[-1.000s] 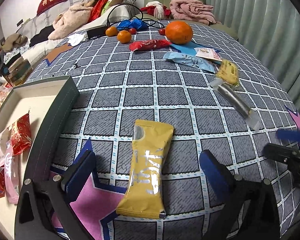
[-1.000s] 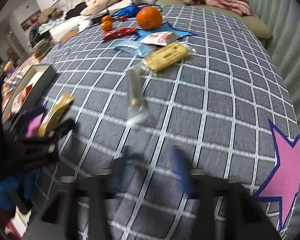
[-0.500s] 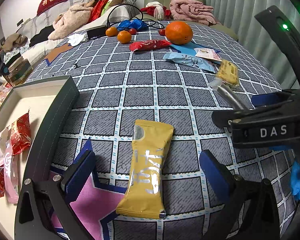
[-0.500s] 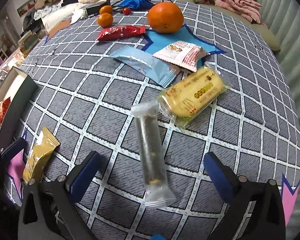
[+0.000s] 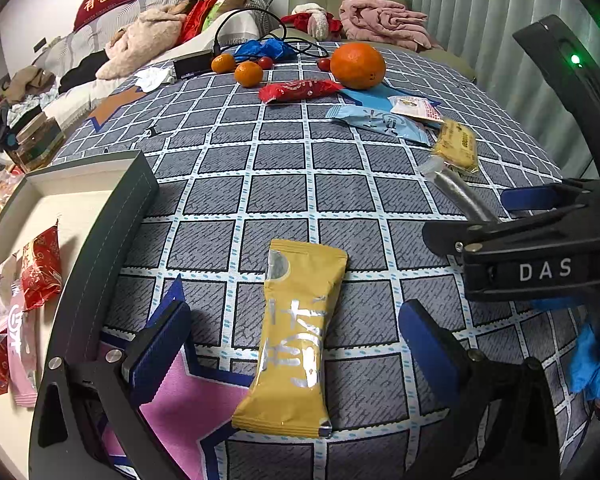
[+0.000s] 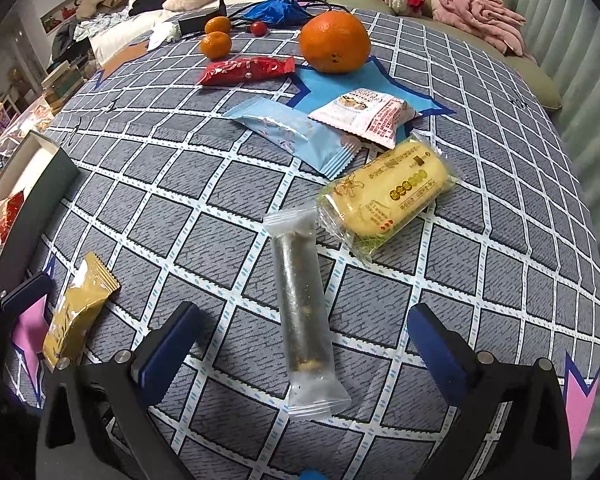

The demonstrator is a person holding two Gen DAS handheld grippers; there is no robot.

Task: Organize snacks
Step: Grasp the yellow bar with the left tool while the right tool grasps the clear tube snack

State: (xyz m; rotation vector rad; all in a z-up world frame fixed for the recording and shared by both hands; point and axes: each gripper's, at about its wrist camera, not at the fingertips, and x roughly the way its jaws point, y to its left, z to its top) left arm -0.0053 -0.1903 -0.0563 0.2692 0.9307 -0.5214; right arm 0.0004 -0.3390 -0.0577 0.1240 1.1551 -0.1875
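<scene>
A mustard-yellow snack packet [image 5: 296, 340] lies lengthwise between the wide-apart blue pads of my left gripper [image 5: 296, 356], which is open and touches nothing. My right gripper [image 6: 304, 352] is open too, straddling a clear wrapper with a dark bar [image 6: 302, 312] without pressing it. Beside that bar lie a yellow cake pack [image 6: 392, 192], a light blue packet [image 6: 296, 136], a white-and-pink packet [image 6: 364, 114] and a red packet [image 6: 246, 70]. The dark-walled tray [image 5: 100, 248] at the left holds red and pink packets [image 5: 40, 268].
A large orange [image 6: 334, 42], two small oranges [image 6: 216, 44] and cherry tomatoes sit at the far side of the checked tablecloth, near a black cable and blue bag. Sofa with clothes and cushions lies beyond. A blue-gloved hand [image 5: 592, 360] is at the right.
The right gripper swung in from the right over the clear-wrapped bar, opened wider, then settled. The left gripper and the yellow packet stayed put.
</scene>
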